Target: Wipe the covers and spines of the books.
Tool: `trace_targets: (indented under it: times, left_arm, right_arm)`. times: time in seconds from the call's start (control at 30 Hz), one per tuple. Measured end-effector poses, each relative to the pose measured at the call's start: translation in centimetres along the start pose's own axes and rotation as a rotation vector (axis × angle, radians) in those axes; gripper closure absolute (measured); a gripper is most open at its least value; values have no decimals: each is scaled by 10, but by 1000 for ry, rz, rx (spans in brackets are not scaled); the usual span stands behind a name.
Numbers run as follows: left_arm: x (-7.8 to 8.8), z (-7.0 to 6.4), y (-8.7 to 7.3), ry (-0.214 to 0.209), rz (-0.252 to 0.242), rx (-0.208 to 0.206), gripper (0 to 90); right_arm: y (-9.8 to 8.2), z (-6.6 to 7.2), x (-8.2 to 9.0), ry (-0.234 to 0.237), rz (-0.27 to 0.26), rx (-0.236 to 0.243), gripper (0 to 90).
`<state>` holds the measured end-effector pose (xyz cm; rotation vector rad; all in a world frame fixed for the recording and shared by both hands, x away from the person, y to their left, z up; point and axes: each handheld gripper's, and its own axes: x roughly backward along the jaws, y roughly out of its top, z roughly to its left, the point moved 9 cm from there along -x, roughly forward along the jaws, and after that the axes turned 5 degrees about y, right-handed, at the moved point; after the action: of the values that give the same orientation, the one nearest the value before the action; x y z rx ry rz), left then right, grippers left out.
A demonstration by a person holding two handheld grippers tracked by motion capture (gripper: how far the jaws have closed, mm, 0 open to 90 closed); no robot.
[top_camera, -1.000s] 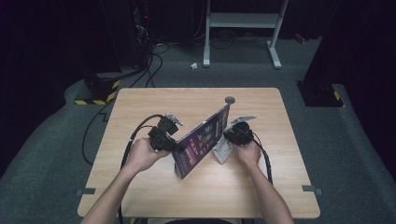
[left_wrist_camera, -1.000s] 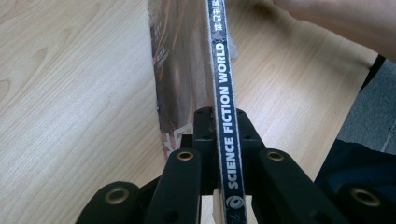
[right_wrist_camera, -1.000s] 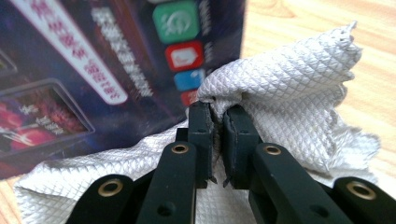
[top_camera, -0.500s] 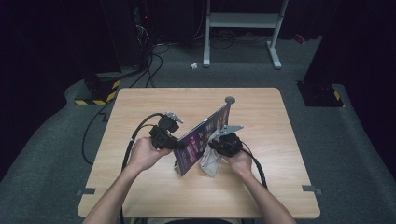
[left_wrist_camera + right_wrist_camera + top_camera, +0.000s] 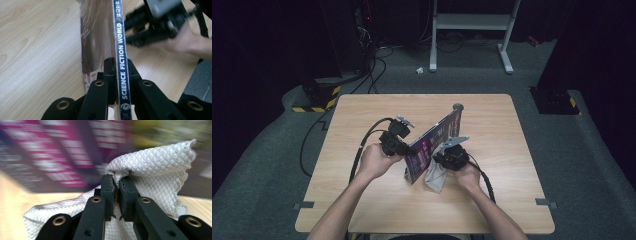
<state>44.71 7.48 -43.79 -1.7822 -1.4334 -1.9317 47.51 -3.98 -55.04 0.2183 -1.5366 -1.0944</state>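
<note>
The right gripper [image 5: 117,188] is closed on a bunched fold of the white cloth [image 5: 152,177], which is pinched between the pads near one edge; the rest of the cloth hangs loose down to the table [image 5: 362,115]. In the high view this gripper [image 5: 443,161] is held just beside the purple cover of the magazine [image 5: 432,145], near its lower end. The left gripper [image 5: 121,75] is clamped on the magazine's spine [image 5: 120,50], so the magazine is kept standing on edge, tilted, near the middle of the table.

The step in hand is judged to be wiping the cover. It is done well if the cloth is pressed flat against the cover with the loose part leading, so that fabric and not the jaws meets the paper. Strokes are best drawn along the cover's length, with light pressure, while the spine is kept firmly gripped so the magazine is not pushed over or bent.
</note>
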Motion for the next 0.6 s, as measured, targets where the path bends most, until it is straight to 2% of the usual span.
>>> trace_targets:
  times: [0.07, 0.13, 0.17, 0.2, 0.27, 0.33, 0.43, 0.5, 0.6]
  left_arm:
    - [-1, 1, 1, -2, -1, 2, 839]
    - [-1, 2, 2, -6, -3, 9, 838]
    - [-1, 2, 2, -7, -3, 9, 838]
    - [-1, 2, 2, -8, -3, 11, 838]
    - [-2, 2, 3, -8, -7, 17, 838]
    - [-2, 1, 3, -13, -7, 23, 838]
    - [-3, 1, 4, -15, -10, 30, 837]
    - [-3, 3, 4, -17, -10, 31, 837]
    - [-4, 3, 5, -19, -18, 47, 837]
  right_arm:
    - [2, 17, -2, 37, 2, 43, 823]
    - [2, 25, -3, 46, 10, 71, 822]
    - [1, 24, -4, 39, 15, 85, 823]
    - [0, 22, -4, 33, 18, 79, 823]
    - [-2, 7, -4, 6, 21, 37, 823]
    - [-4, -13, -3, -35, 27, -9, 823]
    - [-6, -28, -2, -68, 33, -45, 823]
    - [-6, -27, -3, -67, 30, -51, 823]
    - [-6, -8, -7, -25, 34, -1, 823]
